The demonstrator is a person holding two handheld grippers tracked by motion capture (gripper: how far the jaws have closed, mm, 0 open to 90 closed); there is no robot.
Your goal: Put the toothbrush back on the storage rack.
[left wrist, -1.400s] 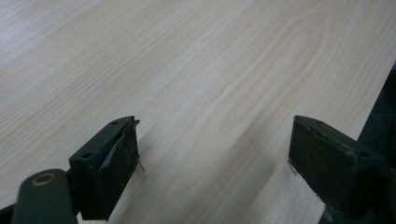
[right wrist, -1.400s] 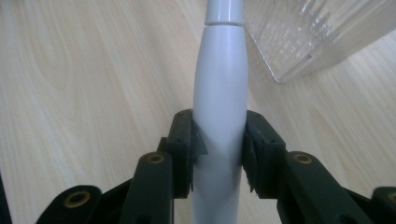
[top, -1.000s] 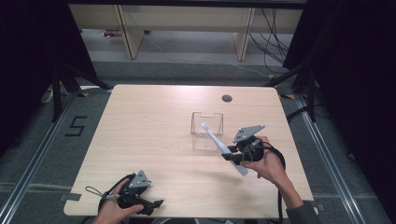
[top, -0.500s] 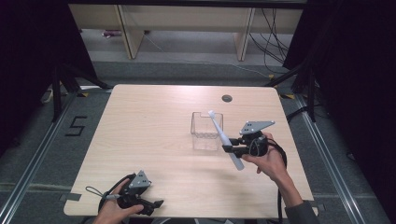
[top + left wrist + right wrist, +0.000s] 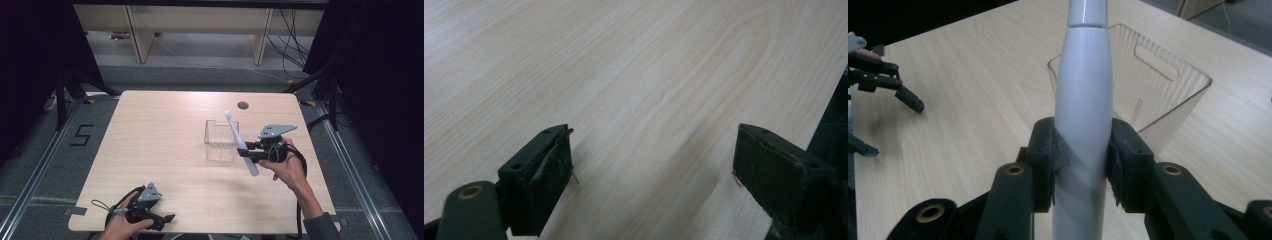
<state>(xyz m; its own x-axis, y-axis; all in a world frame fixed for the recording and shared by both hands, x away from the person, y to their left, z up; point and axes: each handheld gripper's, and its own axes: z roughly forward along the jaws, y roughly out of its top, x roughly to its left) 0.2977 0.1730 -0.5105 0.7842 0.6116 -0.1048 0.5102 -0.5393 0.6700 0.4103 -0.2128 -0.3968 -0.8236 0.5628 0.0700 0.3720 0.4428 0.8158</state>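
item: electric toothbrush (image 5: 241,144), white, long-handled. location: it is being held off the table (image 5: 160,130), slanting, brush head up and over the far side of the clear plastic bin (image 5: 220,141), lower end hanging toward the person, just beside the bin's near right corner.

holder: right gripper (image 5: 248,148). its jaws are clamping on the thick handle, one pad on each side, as the right gripper view (image 5: 1082,165) is showing plainly.

left gripper (image 5: 167,218): it is resting at the near left edge of the table, well apart from the work, jaws standing wide apart with bare wood between them (image 5: 651,170).

step in hand, as judged: the toothbrush is being carried to the bin, not yet in it.

next move, as judged: the handle is needing to be stood more upright, its lower end brought over the bin's open mouth, then lowered inside before the jaws are letting go; the bin looks light, so a knock on the rim could shove it.
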